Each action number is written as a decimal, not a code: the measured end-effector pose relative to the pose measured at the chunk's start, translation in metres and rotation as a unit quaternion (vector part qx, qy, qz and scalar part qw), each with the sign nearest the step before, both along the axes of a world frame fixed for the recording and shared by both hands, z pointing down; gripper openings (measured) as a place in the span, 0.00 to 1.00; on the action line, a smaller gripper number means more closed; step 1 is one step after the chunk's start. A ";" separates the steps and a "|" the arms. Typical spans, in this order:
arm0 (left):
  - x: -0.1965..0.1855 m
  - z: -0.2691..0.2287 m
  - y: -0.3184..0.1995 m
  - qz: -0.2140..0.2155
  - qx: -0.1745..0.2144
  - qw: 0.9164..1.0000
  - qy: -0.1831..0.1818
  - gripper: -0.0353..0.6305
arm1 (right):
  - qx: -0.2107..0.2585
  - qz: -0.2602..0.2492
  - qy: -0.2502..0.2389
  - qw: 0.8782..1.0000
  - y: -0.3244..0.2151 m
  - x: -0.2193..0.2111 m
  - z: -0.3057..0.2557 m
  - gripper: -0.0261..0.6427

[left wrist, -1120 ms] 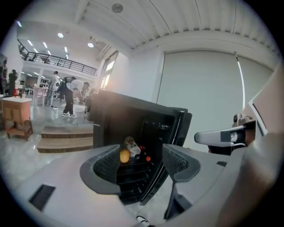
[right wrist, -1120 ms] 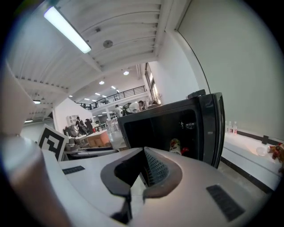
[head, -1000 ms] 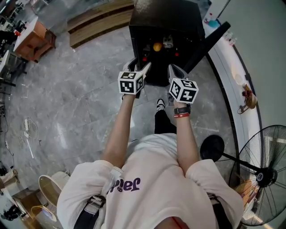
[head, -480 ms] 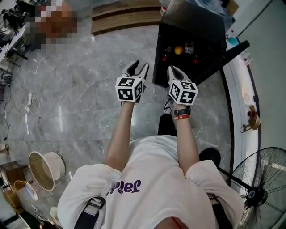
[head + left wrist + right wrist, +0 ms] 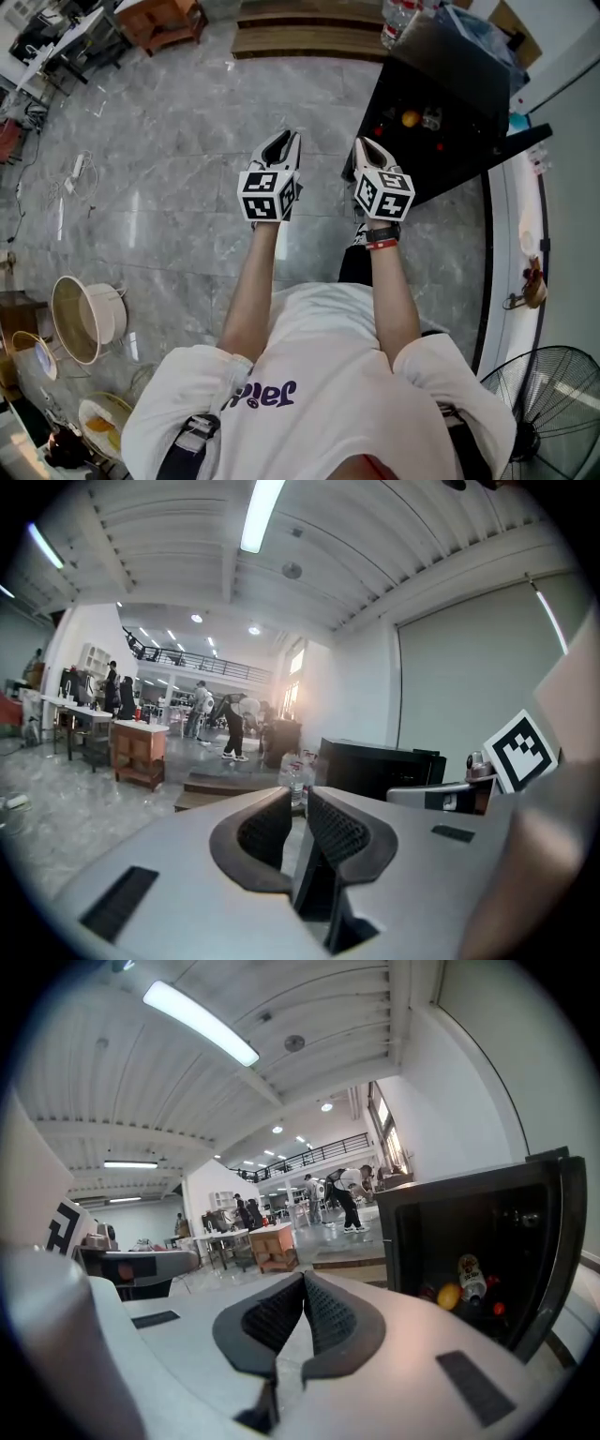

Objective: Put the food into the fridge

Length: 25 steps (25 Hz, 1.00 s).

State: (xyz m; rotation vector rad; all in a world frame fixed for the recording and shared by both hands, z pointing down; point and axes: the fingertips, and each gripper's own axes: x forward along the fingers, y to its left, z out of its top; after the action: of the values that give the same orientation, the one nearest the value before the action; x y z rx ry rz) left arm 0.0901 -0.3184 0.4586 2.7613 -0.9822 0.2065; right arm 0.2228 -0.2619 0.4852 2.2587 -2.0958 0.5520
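The black fridge point(image 5: 441, 84) stands open at the upper right of the head view, its door point(image 5: 511, 141) swung to the right. Inside it lie an orange fruit point(image 5: 410, 118) and a bottle point(image 5: 431, 117). Both grippers hover above the grey floor, short of the fridge. My left gripper point(image 5: 283, 142) is empty and its jaws are closing, with a narrow gap left between the pads point(image 5: 330, 829). My right gripper point(image 5: 366, 150) is shut with nothing in it. In the right gripper view the fridge point(image 5: 469, 1204) shows the yellow fruit point(image 5: 449, 1296) and bottle point(image 5: 471, 1277).
Water bottles point(image 5: 398, 19) stand on the fridge top. A wooden platform point(image 5: 309, 37) lies behind it. A white counter point(image 5: 520, 234) runs along the right, with a floor fan point(image 5: 548, 412) at its near end. A pale bucket point(image 5: 84, 319) sits at the left. People walk far off.
The left jaws have gone from wide apart to nearly together. The fridge has slid to the right and farther from both grippers as the person turned left. The right jaws stayed shut.
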 end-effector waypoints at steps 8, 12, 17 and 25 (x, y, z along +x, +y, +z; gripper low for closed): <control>-0.044 -0.013 0.004 -0.038 0.046 0.998 -0.030 0.10 | 0.015 -0.008 0.026 0.999 0.004 -0.030 -0.014 0.06; -0.051 -0.017 0.008 -0.047 0.051 0.997 -0.025 0.09 | 0.016 -0.007 0.038 0.999 0.008 -0.034 -0.017 0.06; -0.050 -0.018 0.010 -0.043 0.048 0.998 -0.018 0.08 | 0.014 -0.002 0.045 0.999 0.014 -0.033 -0.018 0.06; -0.034 -0.002 0.015 -0.028 0.031 0.999 -0.018 0.08 | 0.011 0.000 0.049 0.999 0.026 -0.021 -0.011 0.06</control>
State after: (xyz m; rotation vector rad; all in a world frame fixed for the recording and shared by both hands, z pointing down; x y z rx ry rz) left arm 0.0564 -0.3031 0.4565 2.7895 -1.0917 0.2222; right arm 0.2019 -0.2359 0.4739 2.2485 -2.0659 0.4105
